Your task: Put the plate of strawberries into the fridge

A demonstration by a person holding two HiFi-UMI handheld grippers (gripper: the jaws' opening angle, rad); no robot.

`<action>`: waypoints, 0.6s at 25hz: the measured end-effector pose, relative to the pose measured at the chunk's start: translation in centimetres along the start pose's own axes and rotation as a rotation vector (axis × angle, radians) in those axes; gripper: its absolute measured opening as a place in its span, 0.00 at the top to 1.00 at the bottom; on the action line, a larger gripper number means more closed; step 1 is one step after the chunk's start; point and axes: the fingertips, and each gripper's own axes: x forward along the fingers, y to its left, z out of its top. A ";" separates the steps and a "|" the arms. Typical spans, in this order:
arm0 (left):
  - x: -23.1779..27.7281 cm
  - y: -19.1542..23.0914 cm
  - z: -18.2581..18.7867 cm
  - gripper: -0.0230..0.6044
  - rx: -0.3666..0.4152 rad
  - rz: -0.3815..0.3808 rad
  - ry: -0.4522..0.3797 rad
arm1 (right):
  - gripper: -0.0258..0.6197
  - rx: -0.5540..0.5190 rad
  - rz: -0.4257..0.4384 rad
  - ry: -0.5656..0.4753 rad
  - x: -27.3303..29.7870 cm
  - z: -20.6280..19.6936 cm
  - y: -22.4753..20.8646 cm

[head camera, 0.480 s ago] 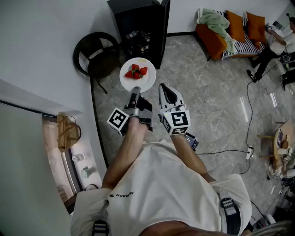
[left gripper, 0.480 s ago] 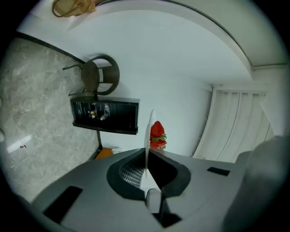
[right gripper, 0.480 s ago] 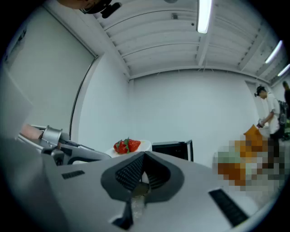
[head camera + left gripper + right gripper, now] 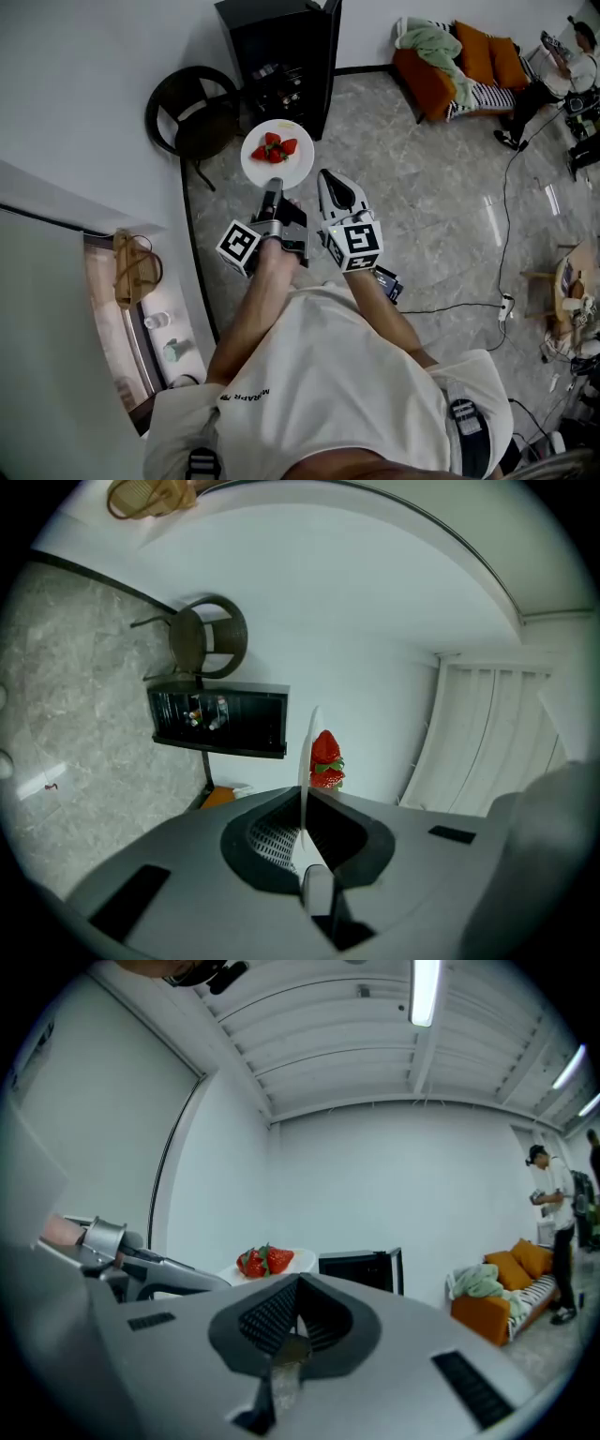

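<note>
Plate [image 4: 307,761] shows only edge-on between the left gripper's [image 4: 274,190] clamped jaws; the head view reveals its strawberries [image 4: 274,147]. Right gripper's [image 4: 298,1288] jaws meet, empty.

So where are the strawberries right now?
In the head view, the strawberries sit on the white plate, clamped by the left gripper, close to the black fridge.

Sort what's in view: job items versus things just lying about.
Job: round white plate, red strawberries on it, tall black fridge, left gripper clamping the plate's rim.
Lying about: round dark wicker chair, orange sofa, pale green blanket, woven straw bag.
</note>
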 end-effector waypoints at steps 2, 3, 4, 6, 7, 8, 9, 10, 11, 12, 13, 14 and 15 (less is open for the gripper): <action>0.0 0.2 0.0 0.95 -0.005 0.006 -0.001 | 0.94 0.002 0.007 -0.002 0.2 0.0 0.1; 0.0 0.4 0.1 0.95 -0.010 0.007 -0.003 | 0.94 0.002 0.012 -0.004 0.2 0.1 0.2; 0.0 0.4 0.1 0.95 -0.012 0.007 -0.004 | 0.94 0.004 0.017 -0.007 0.2 0.1 0.3; 0.0 0.3 0.1 0.95 -0.002 0.008 -0.004 | 0.94 0.009 0.023 -0.019 0.2 0.3 0.4; 0.0 0.3 0.1 0.95 0.002 0.010 -0.005 | 0.94 0.009 0.024 -0.022 0.1 0.4 0.4; 0.0 0.4 0.1 0.95 0.000 0.011 -0.007 | 0.94 0.008 0.025 -0.022 0.1 0.3 0.3; 0.0 0.5 0.1 0.95 -0.008 0.013 -0.008 | 0.94 0.007 0.025 -0.021 0.1 0.3 0.3; 0.0 0.6 0.0 0.95 -0.013 0.013 -0.009 | 0.94 0.008 0.026 -0.019 0.1 0.2 0.2; 0.0 0.5 -0.1 0.95 -0.011 0.012 -0.008 | 0.94 0.011 0.027 -0.018 0.0 0.0 0.1; -0.1 0.6 -0.1 0.95 -0.010 0.012 -0.009 | 0.94 0.013 0.028 -0.016 0.0 -0.1 0.1; -0.1 0.8 -0.2 0.95 -0.017 0.018 -0.011 | 0.94 0.015 0.029 -0.014 0.0 -0.2 0.0; -0.1 1.2 -0.2 0.95 -0.028 0.026 -0.013 | 0.94 0.016 0.029 -0.014 -0.1 -0.3 -0.1; -0.2 1.4 -0.4 0.95 -0.032 0.030 -0.014 | 0.94 0.015 0.030 -0.015 -0.3 -0.4 -0.3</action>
